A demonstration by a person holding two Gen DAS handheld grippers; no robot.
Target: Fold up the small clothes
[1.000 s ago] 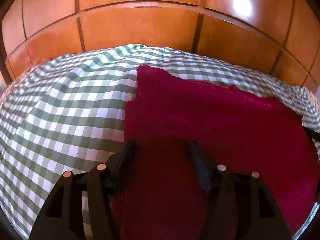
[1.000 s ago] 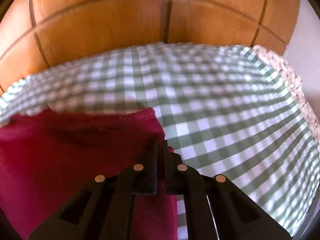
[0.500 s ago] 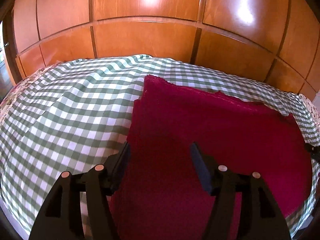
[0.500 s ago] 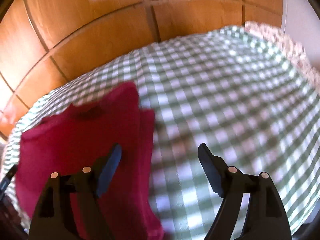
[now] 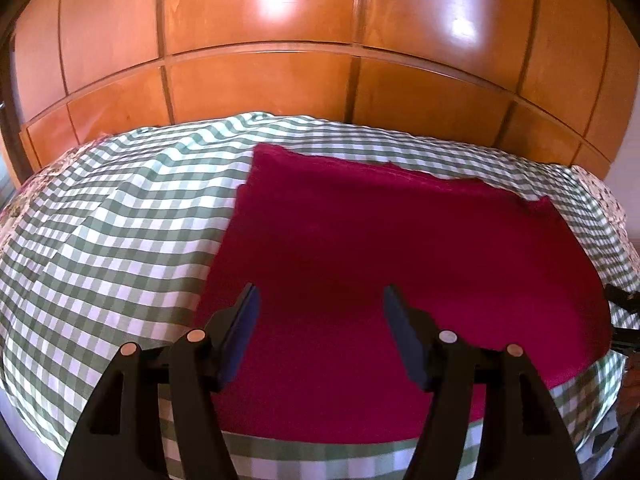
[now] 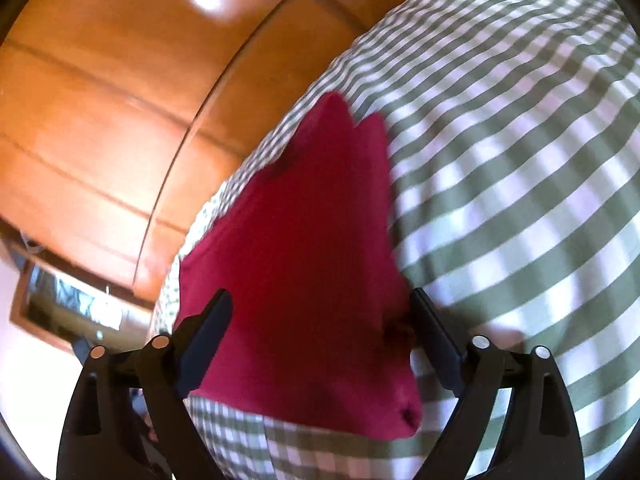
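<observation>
1. Garment position: the red garment (image 5: 400, 264) lies flat on the green checked cloth (image 5: 112, 240) covering the desk, in front of the wooden panelled cabinet (image 5: 320, 60). It looks already doubled over, since a second layer's edge shows along the far side.
2. Left gripper (image 5: 320, 308): I hold it above the near left part of the garment with the jaws spread wide, gripping nothing.
3. Right gripper (image 6: 320, 320): I hold it over the garment's right end, jaws likewise apart and empty. This view is tilted and blurred, so I cannot tell whether the fingers touch the fabric.
4. Reason for placement: both grippers stand clear so the fold can settle flat.
5. Next step, as I judge it: pinch one end and fold it across.
</observation>
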